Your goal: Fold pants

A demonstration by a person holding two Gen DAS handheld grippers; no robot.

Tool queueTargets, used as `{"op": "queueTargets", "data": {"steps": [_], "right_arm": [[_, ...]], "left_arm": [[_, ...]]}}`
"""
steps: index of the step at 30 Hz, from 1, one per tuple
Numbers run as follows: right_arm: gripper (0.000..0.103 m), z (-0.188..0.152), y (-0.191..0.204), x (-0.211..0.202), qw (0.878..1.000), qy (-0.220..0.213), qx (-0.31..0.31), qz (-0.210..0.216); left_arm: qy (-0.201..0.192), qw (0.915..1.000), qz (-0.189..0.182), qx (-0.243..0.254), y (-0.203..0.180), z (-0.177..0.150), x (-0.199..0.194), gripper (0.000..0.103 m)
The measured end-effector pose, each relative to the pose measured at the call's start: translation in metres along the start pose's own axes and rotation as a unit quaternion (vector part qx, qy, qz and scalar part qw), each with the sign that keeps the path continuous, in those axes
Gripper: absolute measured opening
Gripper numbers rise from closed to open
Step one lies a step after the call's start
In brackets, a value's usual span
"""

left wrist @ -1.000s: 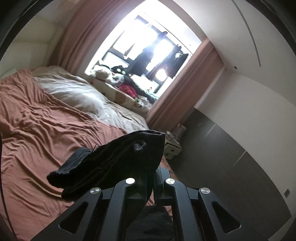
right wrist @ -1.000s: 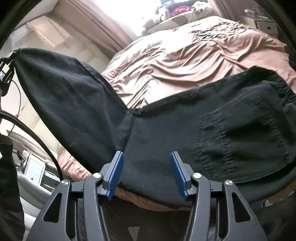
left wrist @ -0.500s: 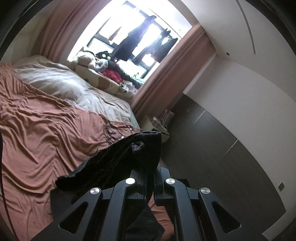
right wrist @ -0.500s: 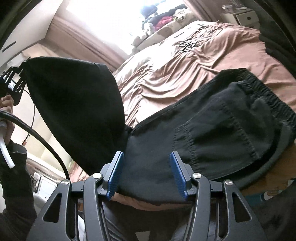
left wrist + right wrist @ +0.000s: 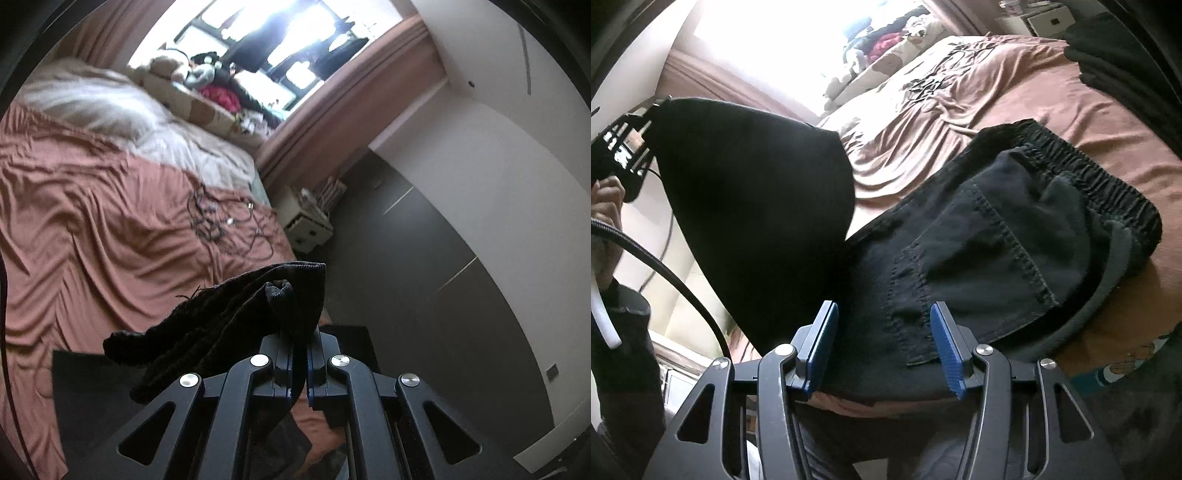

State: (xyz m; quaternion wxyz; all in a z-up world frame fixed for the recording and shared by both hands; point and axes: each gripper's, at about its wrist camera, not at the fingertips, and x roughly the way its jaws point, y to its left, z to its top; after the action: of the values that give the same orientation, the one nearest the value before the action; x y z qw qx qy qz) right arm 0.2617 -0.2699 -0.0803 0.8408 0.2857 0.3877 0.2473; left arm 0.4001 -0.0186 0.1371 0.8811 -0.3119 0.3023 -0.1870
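Note:
Black pants [image 5: 997,240] lie at the near edge of the bed, back pocket up, with the elastic waistband [image 5: 1108,177] to the right. One leg [image 5: 750,192] is lifted off the bed into a tall dark flap. My left gripper [image 5: 300,339] is shut on that leg's hem, and the fabric [image 5: 229,317] bunches and hangs over its fingers. The right wrist view shows the left gripper [image 5: 646,110] at the flap's top, held by a person's hand [image 5: 605,199]. My right gripper [image 5: 882,314] hovers open just above the seat of the pants, its blue pads apart.
The bed has a rumpled rust-coloured sheet [image 5: 92,221], a pale pillow [image 5: 96,107] and loose cables [image 5: 218,221]. A white nightstand [image 5: 306,225] stands by the dark wall panel. Stuffed toys [image 5: 173,70] line the window ledge. More dark cloth [image 5: 1108,62] lies at the bed's far right.
My left gripper has carried the pant leg across and lower, so the raised flap now reaches further over the pants. The right gripper has rolled and shifted a little while staying open.

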Motion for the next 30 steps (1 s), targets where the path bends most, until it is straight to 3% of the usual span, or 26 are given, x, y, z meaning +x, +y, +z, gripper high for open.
{"op": "queueTargets", "data": {"steps": [8, 13, 30], "right_arm": [[0.050, 0.001, -0.008, -0.011, 1.000, 0.000, 0.005, -0.011], [0.050, 0.003, -0.014, -0.019, 1.000, -0.003, 0.008, -0.022], [0.050, -0.008, -0.046, -0.083, 0.996, -0.023, 0.036, -0.074]], "left_arm": [[0.048, 0.9978, 0.016, -0.042, 0.055, -0.050, 0.026, 0.004], [0.078, 0.9958, 0.012, -0.048, 0.066, -0.075, 0.040, 0.004], [0.180, 0.9825, -0.046, -0.012, 0.017, -0.143, 0.131, 0.004]]}}
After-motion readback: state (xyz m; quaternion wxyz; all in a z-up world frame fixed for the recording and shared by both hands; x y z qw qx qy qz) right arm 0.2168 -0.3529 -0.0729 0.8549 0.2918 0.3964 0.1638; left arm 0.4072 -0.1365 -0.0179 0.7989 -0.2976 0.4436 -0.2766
